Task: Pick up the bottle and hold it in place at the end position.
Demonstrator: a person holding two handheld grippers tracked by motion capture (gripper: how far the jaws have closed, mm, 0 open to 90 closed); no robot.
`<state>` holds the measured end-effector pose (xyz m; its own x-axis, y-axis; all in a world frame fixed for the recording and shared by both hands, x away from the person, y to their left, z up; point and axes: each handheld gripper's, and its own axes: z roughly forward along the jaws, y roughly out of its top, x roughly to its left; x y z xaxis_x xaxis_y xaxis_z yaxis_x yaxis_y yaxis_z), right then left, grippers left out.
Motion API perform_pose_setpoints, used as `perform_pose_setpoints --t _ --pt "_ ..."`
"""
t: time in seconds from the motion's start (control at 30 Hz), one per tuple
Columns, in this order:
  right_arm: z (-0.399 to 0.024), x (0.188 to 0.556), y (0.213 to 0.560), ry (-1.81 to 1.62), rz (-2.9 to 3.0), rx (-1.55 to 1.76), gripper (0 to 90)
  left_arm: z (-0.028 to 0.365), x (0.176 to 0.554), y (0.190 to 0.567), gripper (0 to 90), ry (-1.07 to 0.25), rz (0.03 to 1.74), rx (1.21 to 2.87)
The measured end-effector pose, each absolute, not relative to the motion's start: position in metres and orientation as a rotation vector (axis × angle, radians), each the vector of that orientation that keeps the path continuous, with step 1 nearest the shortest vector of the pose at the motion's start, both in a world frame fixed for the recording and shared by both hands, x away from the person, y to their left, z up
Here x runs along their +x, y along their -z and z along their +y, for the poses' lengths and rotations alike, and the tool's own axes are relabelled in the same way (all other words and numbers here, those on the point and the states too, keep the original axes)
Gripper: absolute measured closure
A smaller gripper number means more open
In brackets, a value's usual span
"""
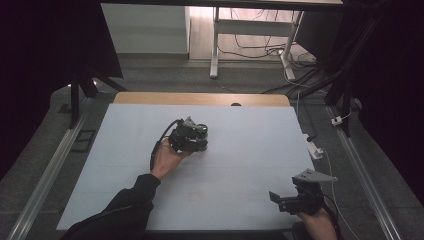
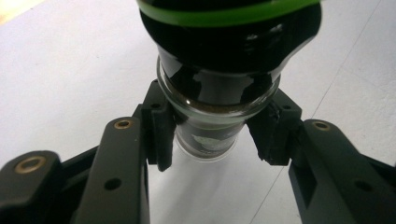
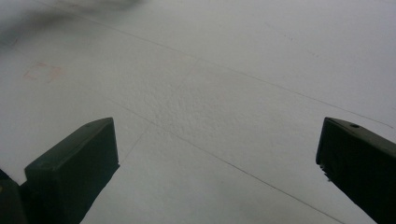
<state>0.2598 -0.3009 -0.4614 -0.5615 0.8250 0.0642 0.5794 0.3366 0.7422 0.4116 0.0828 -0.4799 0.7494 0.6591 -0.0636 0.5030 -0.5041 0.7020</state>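
Bench [image 1: 240,165] covered by a pale sheet, seen from the high view; a strip of bare wood is exposed along its far edge. Grey floor, white desk legs and loose cables are noted beyond it.

Left claw [image 1: 192,137] is held by the left hand [image 1: 165,157] over the middle of the sheet, with a dark sleeve [image 1: 125,202] trailing back to the near edge and a black cable looping off the claw's rear. In the left gripper view the left claw [image 2: 212,135] is seen clamped on a small glass jar [image 2: 212,116]: both black pads [image 2: 161,126] are pressed against the narrow clear base of the jar, one on each side. Dark contents are seen through the glass. A black part with a green band [image 2: 224,16] is seen at the jar's far end, largely cut off by the top of the frame. Whether the jar touches the sheet or is lifted off it cannot be told.

Right claw [image 1: 295,197] is held low near the near-right corner of the bench, well apart from the left one, with its grey three-cornered plate [image 1: 312,176] on top. In the right gripper view the right claw [image 3: 219,168] is seen with its jaws wide apart above bare textured sheet; nothing is held between them. Faint creases and a small reddish square mark [image 3: 39,72] are noted on the sheet.
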Motion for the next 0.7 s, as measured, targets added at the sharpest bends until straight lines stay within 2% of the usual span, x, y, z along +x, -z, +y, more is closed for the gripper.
perform_pose_setpoints --t 0.7 --pt "-0.301 0.259 0.461 -1.064 2.284 1.244 0.0 0.074 0.410 0.501 53.7 -0.287 0.860 2.252"
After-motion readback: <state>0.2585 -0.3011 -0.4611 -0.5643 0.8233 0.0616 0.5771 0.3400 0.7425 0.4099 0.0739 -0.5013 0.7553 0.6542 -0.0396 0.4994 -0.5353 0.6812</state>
